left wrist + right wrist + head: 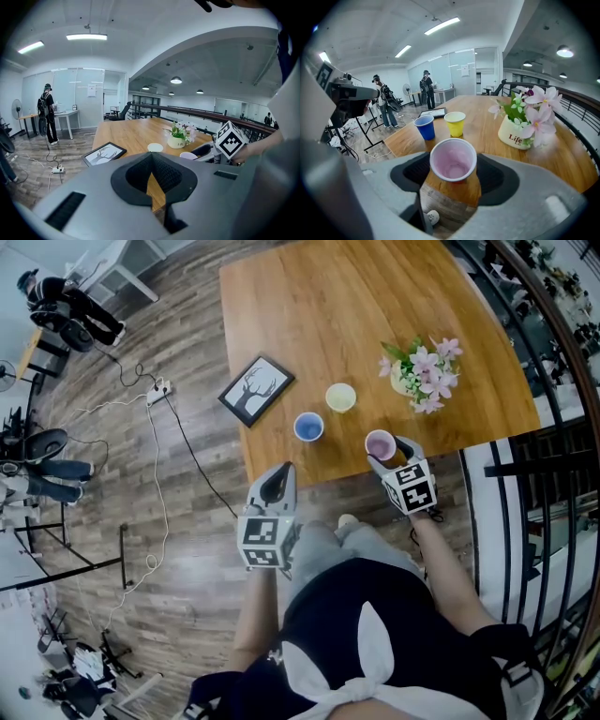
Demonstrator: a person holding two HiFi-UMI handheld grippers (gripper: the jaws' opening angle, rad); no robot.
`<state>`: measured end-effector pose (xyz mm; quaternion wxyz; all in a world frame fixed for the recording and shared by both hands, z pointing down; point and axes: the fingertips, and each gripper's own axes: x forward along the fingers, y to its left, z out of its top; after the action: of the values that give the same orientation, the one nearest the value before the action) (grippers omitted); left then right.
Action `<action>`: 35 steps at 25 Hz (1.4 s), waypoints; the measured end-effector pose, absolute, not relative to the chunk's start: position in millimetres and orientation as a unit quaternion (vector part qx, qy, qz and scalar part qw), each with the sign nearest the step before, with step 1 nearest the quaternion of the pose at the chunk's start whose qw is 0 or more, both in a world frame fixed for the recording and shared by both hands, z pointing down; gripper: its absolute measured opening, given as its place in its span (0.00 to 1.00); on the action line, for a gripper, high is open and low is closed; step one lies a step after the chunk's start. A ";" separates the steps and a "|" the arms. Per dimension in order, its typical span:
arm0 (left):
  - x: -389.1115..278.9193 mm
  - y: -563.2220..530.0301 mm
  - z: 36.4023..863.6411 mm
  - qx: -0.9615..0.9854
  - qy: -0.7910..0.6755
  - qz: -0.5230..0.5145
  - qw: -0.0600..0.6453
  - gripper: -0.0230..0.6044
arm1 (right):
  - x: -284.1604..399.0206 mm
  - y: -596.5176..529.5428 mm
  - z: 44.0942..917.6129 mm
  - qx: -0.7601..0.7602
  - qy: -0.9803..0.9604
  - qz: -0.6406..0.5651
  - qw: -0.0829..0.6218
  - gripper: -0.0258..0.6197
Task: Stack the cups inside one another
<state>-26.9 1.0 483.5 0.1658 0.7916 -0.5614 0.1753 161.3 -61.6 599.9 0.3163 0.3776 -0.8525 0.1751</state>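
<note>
A pink cup (380, 443) (453, 159) stands upright at the near edge of the wooden table (356, 306). My right gripper (387, 452) (453, 172) reaches over that edge, its two pads against the cup's sides. To its left on the table stand a blue cup (308, 427) (425, 127) and, a little farther in, a yellow cup (340, 397) (455, 123), both upright and apart. My left gripper (279, 476) (151, 161) hangs off the table in front of its near edge, fingertips together, nothing in it. The left gripper view also shows the yellow cup (155, 147) and the pink cup (188, 155).
A white pot of pink flowers (422, 376) (518, 131) stands right of the cups. A framed tree picture (256, 390) (104, 153) lies at the table's left edge. A black railing (525, 474) runs along the right. The person's legs are below the table's edge.
</note>
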 end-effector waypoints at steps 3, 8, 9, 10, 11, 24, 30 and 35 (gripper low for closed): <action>-27.5 0.5 485.0 0.792 -0.561 0.176 0.165 0.06 | 159.6 -64.4 590.2 0.378 -0.856 0.170 0.308 0.51; -29.4 -5.3 479.5 0.788 -0.570 0.169 0.163 0.06 | 156.1 -70.5 564.3 0.378 -0.868 0.156 0.283 0.51; -29.0 -5.8 480.2 0.789 -0.568 0.169 0.164 0.06 | 155.1 -72.1 558.4 0.377 -0.870 0.153 0.277 0.51; -29.1 -6.4 480.6 0.789 -0.567 0.169 0.165 0.06 | 153.9 -73.5 551.9 0.377 -0.873 0.150 0.271 0.51; -30.0 -7.4 479.5 0.788 -0.569 0.169 0.165 0.06 | 152.5 -74.4 544.6 0.376 -0.876 0.147 0.265 0.51; -38.0 -3.1 477.5 0.787 -0.572 0.162 0.166 0.06 | 140.3 -64.9 475.0 0.374 -0.897 0.102 0.212 0.51; -44.0 1.3 481.3 0.791 -0.565 0.162 0.171 0.06 | 131.7 -62.2 472.8 0.375 -0.896 0.101 0.214 0.51; -61.2 -7.8 481.8 0.792 -0.562 0.165 0.174 0.06 | 118.6 -68.1 467.6 0.381 -0.894 0.101 0.215 0.51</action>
<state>-61.2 -7.8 481.8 0.1742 0.7919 -0.5615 0.1652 118.6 -68.1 467.6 0.2146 0.3807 -0.8938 0.1009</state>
